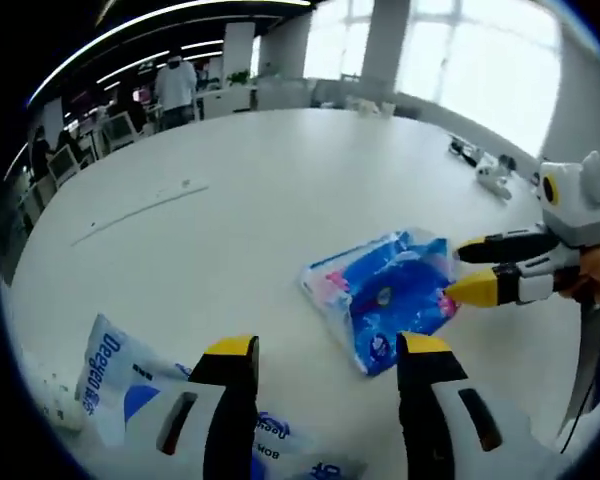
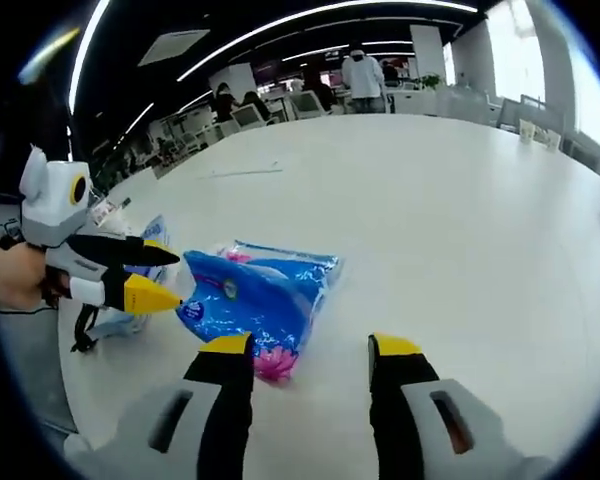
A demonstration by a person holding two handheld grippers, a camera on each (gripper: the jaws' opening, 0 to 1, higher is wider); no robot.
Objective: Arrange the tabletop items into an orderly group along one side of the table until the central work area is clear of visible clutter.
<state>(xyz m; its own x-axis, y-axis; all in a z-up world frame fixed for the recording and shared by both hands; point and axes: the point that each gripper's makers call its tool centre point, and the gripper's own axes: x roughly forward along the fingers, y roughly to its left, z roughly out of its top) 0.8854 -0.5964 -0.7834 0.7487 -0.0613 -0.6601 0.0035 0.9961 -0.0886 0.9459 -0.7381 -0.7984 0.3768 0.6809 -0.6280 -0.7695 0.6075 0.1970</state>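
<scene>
Left claw point(image 1: 325, 362) released, jaws spread and rising from the bottom of the left gripper view, holding nothing, hovering over the white table point(image 1: 230, 210). Just short of the blue pack point(image 1: 385, 300), with bare table between jaws and pack. Close below the left jaw, a white-and-blue pack point(image 1: 120, 375) lying flat, well apart from the blue pack. Beyond the blue pack, at its far edge, right claw point(image 1: 458, 272) reaching in, black jaw above and yellow-tipped jaw below, spread, tips at the pack's edge; cannot tell whether touching. Farther off, small white items point(image 1: 492, 178) near the table's far rim, then chairs, desks and a standing person point(image 1: 176, 88).

Right claw point(image 2: 300, 362) released too in the right gripper view, jaws wide, nothing between them, just short of the blue pack point(image 2: 255, 300), which lies flat with a pink patch toward the jaws. On the pack's far side, left claw point(image 2: 172, 273) with tips at the edge, held by a hand point(image 2: 15, 275). Behind it, the white-and-blue pack point(image 2: 150, 240) partly hidden. Beyond, bare table point(image 2: 430, 200).
</scene>
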